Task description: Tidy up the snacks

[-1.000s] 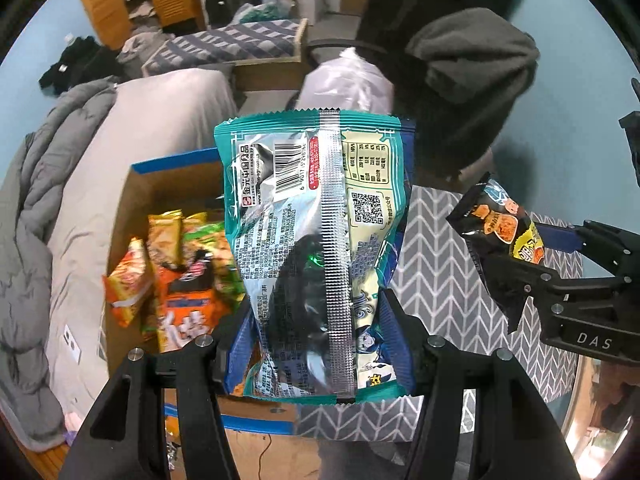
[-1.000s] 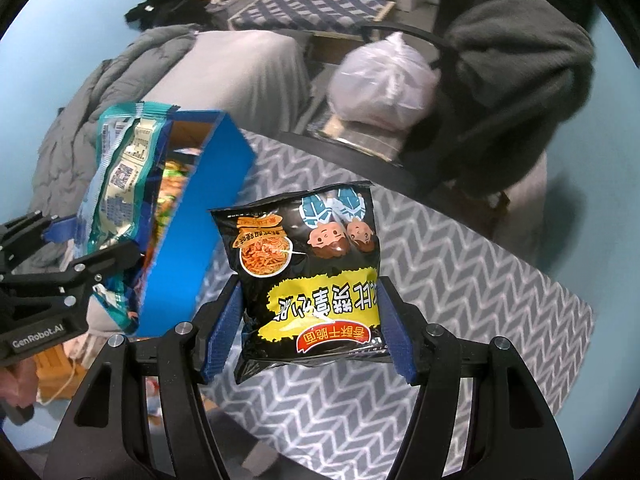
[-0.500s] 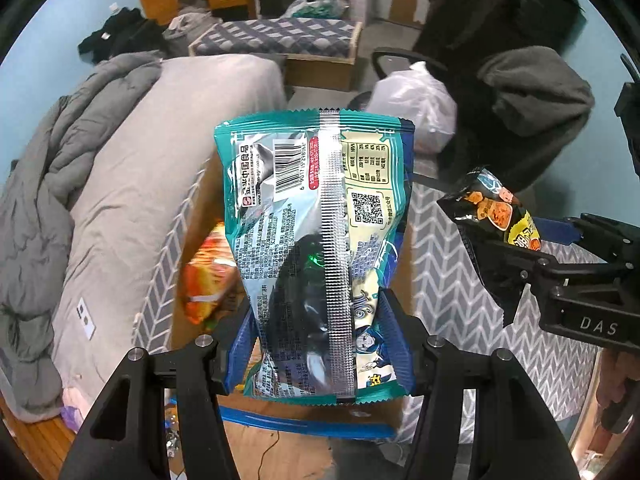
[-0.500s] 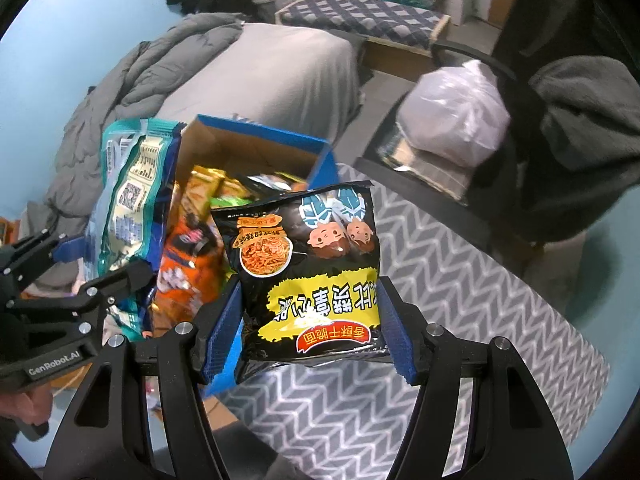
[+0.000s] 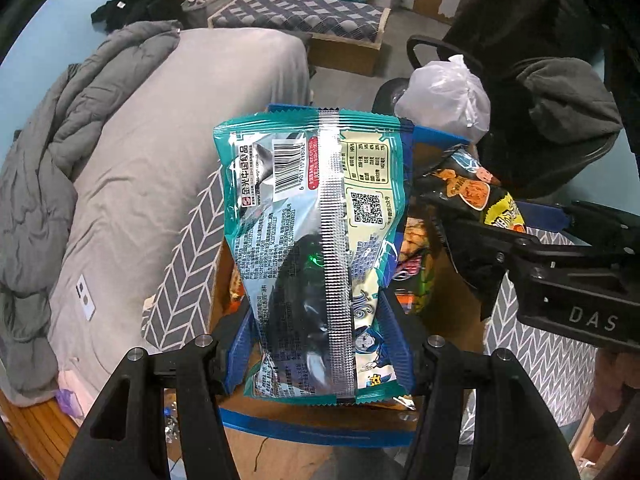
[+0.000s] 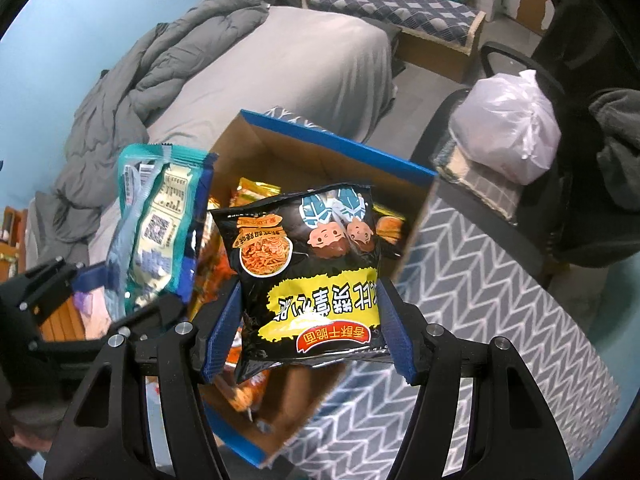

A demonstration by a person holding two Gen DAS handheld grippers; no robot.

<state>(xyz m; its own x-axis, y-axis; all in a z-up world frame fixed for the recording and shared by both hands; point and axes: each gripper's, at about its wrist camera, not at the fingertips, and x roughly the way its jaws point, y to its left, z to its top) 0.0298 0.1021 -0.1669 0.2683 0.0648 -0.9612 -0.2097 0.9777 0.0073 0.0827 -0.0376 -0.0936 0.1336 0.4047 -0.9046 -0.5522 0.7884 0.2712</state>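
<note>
My left gripper [image 5: 320, 344] is shut on a teal snack bag [image 5: 316, 240], back side with barcode facing the camera. My right gripper [image 6: 310, 328] is shut on a black and yellow noodle snack bag [image 6: 312, 276]. Both bags hang above an open cardboard box with blue edges [image 6: 332, 138] that holds several orange and yellow snack packets [image 6: 248, 192]. In the left wrist view the box rim [image 5: 320, 432] lies under the teal bag, and the right gripper's black bag [image 5: 472, 200] hangs at the right. In the right wrist view the teal bag [image 6: 156, 220] hangs at the left.
The box stands on a grey chevron-patterned cloth [image 6: 500, 300]. A bed with a grey duvet [image 5: 100, 160] lies at the left. A chair carries a white plastic bag [image 6: 508, 120] and dark clothes [image 5: 560, 92] at the right.
Both grippers have carried their bags sideways over the box; the box now lies beneath both bags, and the two bags hang closer together. Neither grip has changed.
</note>
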